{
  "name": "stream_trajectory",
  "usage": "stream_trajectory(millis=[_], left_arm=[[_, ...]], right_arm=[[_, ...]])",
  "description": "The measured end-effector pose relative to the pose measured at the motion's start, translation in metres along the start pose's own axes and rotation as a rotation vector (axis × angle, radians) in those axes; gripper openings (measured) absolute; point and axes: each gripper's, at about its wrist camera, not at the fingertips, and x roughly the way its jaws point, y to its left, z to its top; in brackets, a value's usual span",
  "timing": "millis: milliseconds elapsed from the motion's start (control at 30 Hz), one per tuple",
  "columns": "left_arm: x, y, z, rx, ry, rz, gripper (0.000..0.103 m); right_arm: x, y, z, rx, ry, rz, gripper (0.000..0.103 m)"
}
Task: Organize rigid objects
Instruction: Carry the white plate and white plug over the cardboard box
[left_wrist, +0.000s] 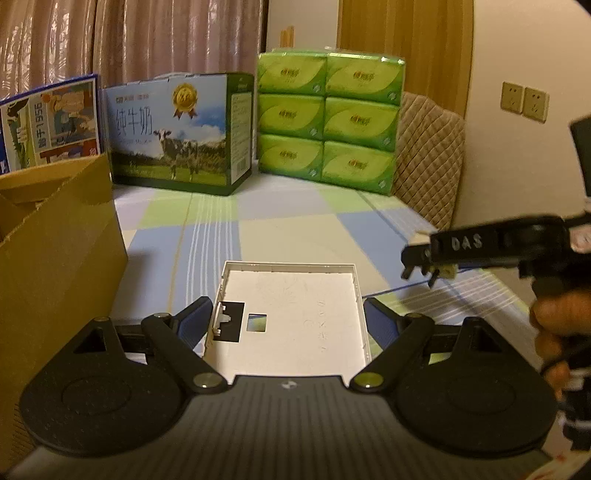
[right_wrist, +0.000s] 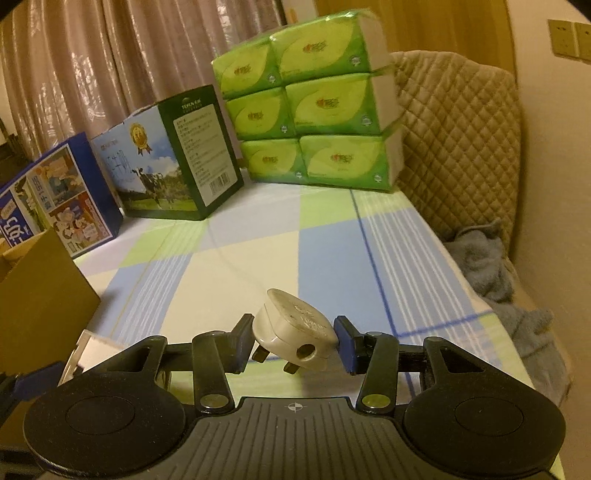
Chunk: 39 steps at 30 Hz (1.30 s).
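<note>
My left gripper is shut on a white square plastic panel, with its blue pads against the panel's left and right edges; the panel is held flat, hollow side up, over the checked cloth. My right gripper is shut on a white electrical plug, its metal prongs pointing down and left. The right gripper also shows from the side in the left wrist view, to the right of the panel and higher. A corner of the panel shows in the right wrist view at lower left.
An open cardboard box stands at the left, close to the left gripper. At the back stand a blue carton, a milk carton and a stack of green tissue packs. A quilted chair back and a grey towel lie at the right.
</note>
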Motion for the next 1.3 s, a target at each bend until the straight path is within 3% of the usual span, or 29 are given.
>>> stream_trajectory(millis=[300,500,667,867,1300], left_arm=[[-0.04,0.002,0.011,-0.028,-0.021,-0.041,0.085],[-0.09,0.007,0.024,-0.018,-0.051,-0.031,0.085],[-0.139,0.008,0.029,0.04,-0.06,-0.028,0.085],[-0.192,0.015,0.038,0.039,-0.073,-0.022,0.085],[-0.278,0.063,0.046,-0.017,-0.089,0.065,0.085]], right_arm=[[-0.058,-0.001,-0.028,0.027,0.005,-0.047,0.043],[-0.105,0.02,-0.041,0.042,-0.047,-0.045,0.043],[-0.149,0.047,-0.043,0.013,-0.073,-0.01,0.043],[-0.191,0.086,-0.047,-0.045,-0.101,0.005,0.043],[-0.235,0.157,-0.053,-0.123,-0.108,0.098,0.043]])
